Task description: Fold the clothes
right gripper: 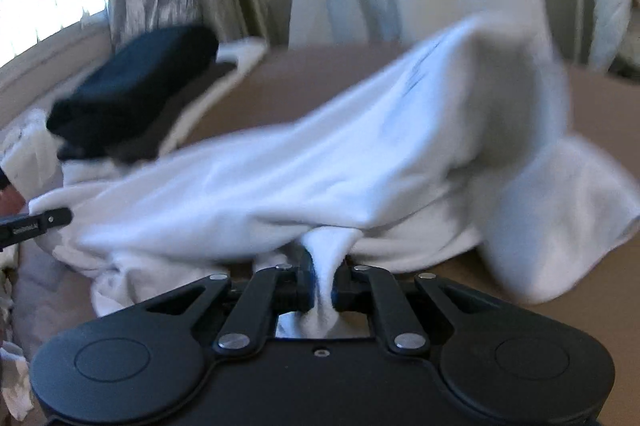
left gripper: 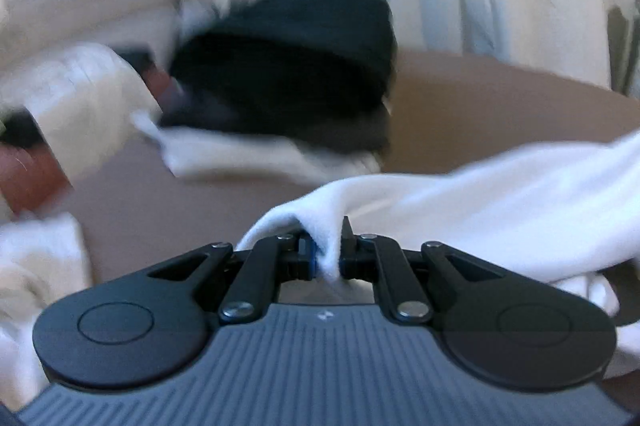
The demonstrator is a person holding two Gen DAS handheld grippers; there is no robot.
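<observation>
Both the left tongs [left gripper: 328,250] and the right tongs [right gripper: 322,280] pinch the white shirt [right gripper: 320,166]; draw it taut and flat beside the dark folded stack [right gripper: 136,86] on the counter [right gripper: 320,74].

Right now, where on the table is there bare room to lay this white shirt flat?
Bare brown table runs from the dark folded stack to the far rim behind the white shirt. The stack's corner and the near edge are crowded with cloth.

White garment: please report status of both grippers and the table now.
Left gripper, right gripper both shut on white garment. Garment bunched, unfolded. Dark folded stack beyond, apart.
</observation>
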